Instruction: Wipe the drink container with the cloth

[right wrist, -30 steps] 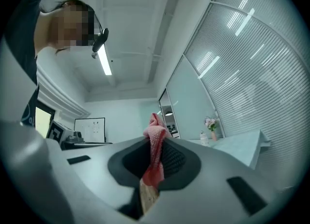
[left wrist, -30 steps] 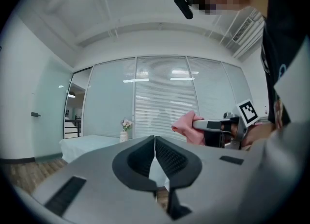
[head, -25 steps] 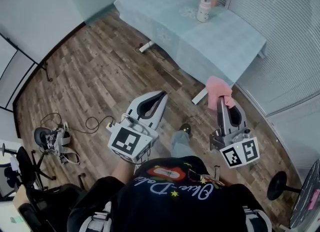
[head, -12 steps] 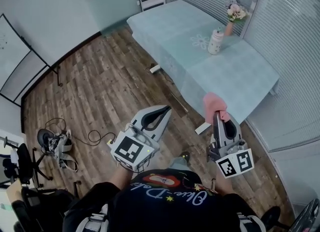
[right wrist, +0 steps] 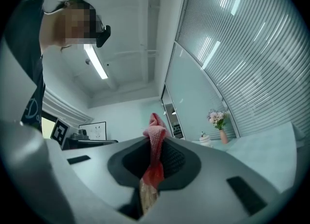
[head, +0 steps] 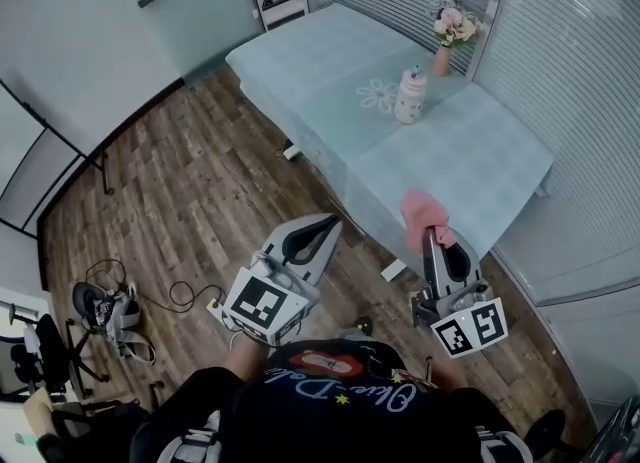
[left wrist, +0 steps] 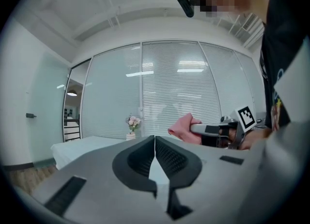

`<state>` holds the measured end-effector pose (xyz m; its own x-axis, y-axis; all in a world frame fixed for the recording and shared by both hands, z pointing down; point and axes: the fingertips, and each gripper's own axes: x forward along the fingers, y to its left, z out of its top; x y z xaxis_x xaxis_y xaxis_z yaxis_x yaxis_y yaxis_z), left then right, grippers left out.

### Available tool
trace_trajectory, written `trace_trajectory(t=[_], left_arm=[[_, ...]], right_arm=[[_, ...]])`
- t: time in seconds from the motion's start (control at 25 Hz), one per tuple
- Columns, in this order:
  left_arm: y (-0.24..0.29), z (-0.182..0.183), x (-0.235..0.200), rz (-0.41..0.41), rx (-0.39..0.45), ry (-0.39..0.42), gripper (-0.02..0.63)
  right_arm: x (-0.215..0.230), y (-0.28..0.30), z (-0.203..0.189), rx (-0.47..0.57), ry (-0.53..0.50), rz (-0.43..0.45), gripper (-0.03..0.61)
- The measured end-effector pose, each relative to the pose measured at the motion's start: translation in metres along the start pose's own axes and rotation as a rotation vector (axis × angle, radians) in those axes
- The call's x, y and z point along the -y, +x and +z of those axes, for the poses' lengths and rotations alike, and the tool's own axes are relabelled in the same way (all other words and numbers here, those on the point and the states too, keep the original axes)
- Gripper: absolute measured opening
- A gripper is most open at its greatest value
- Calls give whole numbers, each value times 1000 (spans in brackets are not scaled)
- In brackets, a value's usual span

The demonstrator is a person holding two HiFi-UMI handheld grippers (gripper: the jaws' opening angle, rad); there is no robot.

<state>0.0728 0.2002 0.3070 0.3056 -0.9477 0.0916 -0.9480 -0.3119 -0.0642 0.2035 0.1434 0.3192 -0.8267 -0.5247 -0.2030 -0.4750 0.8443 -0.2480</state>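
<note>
A white drink container (head: 409,97) stands upright on the pale green table (head: 460,166), far ahead of both grippers; it shows small in the right gripper view (right wrist: 205,139). My right gripper (head: 428,231) is shut on a pink cloth (head: 424,214), which sticks out past its tips (right wrist: 155,132). In the left gripper view the cloth (left wrist: 183,128) shows off to the right. My left gripper (head: 333,219) is shut with nothing in it, its jaws pressed together (left wrist: 154,138). Both grippers hang over the wooden floor, short of the table's near edge.
A pink vase with flowers (head: 447,33) stands just behind the container. A lace doily (head: 379,95) lies to its left. Blinds (head: 590,101) line the right wall. Cables and a headset (head: 105,306) lie on the floor (head: 190,191) at the left.
The view has shifted: table and container now sit lower and closer in the head view than a second ago. Both grippers keep their hold and spacing.
</note>
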Motion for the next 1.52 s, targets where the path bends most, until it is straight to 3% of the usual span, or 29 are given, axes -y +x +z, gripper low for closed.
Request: trace_trajectory(t=[0.4, 0.8, 1.16, 1.52], left_arm=[[59, -17, -4, -73, -15, -26, 5], [133, 5, -29, -202, 59, -3, 5], [213, 12, -104, -238, 83, -13, 5], [268, 8, -166, -284, 62, -46, 5]], right_arm=[[47, 1, -12, -13, 17, -69, 25], [89, 22, 16, 39, -50, -178, 25], [155, 101, 30, 72, -32, -249, 25], [209, 177, 24, 19, -91, -281, 25]])
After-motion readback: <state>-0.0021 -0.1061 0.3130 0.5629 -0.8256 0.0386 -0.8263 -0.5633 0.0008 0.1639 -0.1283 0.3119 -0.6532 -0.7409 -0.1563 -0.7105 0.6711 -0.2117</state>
